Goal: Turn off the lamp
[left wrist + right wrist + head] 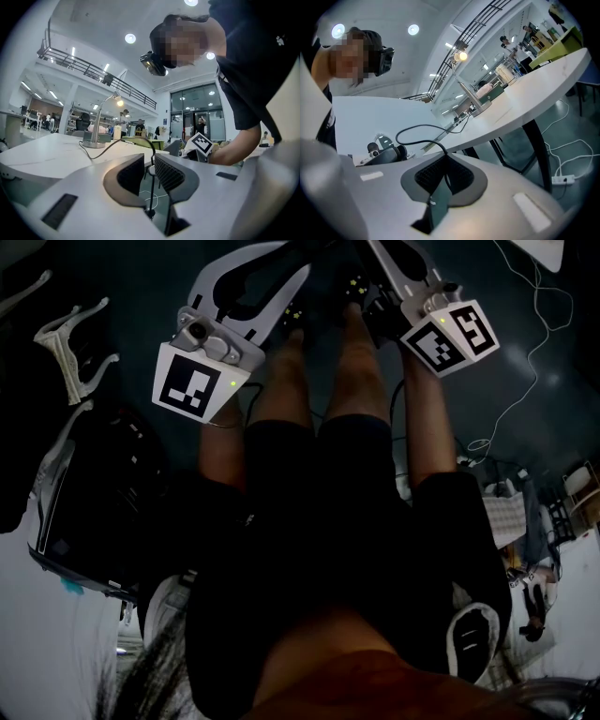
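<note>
The hall is large and open, with a railed gallery [89, 70] overhead. The white surface [534, 89] ends in a long curved edge. Below it, past a dark leg [536, 145], open greenish floor [513, 150] carries loose cables. The lamp [482, 107] stands lit on the surface, well back from that edge. Its black cord [423, 125] loops off the surface toward both grippers. The right gripper [443, 161] is clamped on the cord. The left gripper [149, 161] has its jaws apart, with the cord hanging in the gap.

A cord [151, 194] seemingly bars approach to the table [42, 154].
</note>
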`<state>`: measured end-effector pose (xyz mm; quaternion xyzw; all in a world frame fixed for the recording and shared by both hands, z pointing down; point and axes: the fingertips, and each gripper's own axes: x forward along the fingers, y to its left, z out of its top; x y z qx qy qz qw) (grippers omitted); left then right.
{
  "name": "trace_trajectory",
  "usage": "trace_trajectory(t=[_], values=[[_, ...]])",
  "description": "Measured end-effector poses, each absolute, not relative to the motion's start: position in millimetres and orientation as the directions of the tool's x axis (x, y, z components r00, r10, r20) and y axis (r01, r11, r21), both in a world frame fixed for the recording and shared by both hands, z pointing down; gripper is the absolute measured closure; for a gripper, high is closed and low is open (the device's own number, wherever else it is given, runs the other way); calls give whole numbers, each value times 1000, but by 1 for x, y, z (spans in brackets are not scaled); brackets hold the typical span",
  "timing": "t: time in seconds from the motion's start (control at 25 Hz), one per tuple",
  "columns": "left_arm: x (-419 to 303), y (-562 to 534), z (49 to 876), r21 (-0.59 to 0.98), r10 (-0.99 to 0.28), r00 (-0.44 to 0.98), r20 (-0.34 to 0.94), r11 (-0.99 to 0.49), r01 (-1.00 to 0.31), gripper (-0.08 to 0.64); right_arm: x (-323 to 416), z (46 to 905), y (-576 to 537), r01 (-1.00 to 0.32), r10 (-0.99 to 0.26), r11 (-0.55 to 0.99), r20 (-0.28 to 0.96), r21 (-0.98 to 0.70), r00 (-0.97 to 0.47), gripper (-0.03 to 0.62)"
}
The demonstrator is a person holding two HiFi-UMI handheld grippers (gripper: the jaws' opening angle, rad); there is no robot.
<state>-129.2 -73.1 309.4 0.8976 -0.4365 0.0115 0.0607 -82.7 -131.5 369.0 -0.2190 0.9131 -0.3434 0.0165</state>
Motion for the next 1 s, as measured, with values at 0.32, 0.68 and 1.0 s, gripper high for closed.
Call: trace_trajectory(t=[0.32,0.68,1.0], values=[[-114,-76,340,101,-733,658,172,-651,-752,482,-74,363,-135,-377,-432,639,94,-670,-897,583],[-94,-79,364,163,-689,686,235,-667,-727,480,-72,338,-126,-341,-420,666,45,-664,-907,583],[-88,-86,385,133,-664,685,301,-682,-719,480,-72,326,-124,-320,-417,666,20,-674,-909,583]])
